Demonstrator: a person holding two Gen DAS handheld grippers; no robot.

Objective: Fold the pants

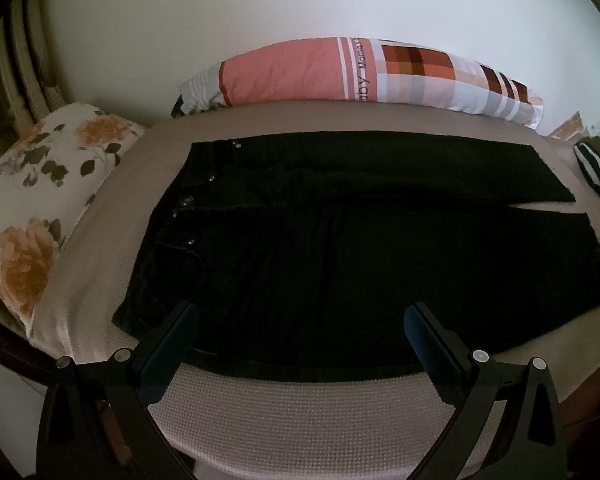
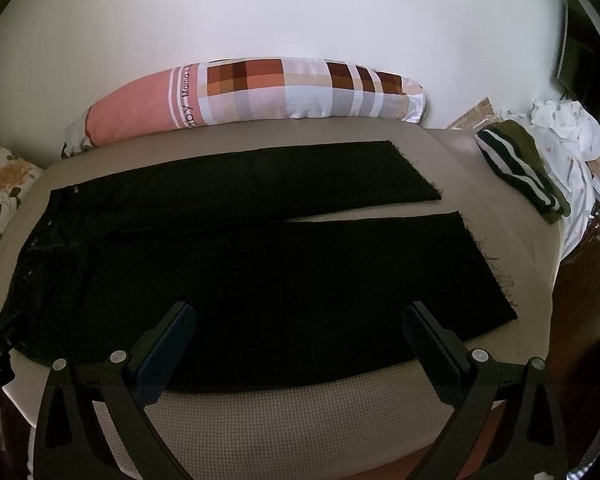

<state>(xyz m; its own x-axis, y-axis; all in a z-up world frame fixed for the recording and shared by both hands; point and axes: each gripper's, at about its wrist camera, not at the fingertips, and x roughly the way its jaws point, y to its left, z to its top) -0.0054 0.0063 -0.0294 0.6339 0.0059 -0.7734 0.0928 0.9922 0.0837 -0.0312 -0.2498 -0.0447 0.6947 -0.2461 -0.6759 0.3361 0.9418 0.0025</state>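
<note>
Black pants [image 1: 340, 232] lie flat on a beige bed [image 1: 300, 412], waistband with metal buttons to the left, both legs stretched to the right with frayed hems. They also show in the right wrist view [image 2: 260, 272]. My left gripper [image 1: 298, 316] is open and empty, hovering over the near edge of the pants by the waist end. My right gripper [image 2: 298, 316] is open and empty, over the near leg's front edge.
A pink and checked bolster pillow [image 1: 360, 76] lies along the wall behind the pants. A floral pillow [image 1: 40, 200] sits at the left. A striped green garment [image 2: 520, 168] and white cloth [image 2: 568, 132] lie at the right end of the bed.
</note>
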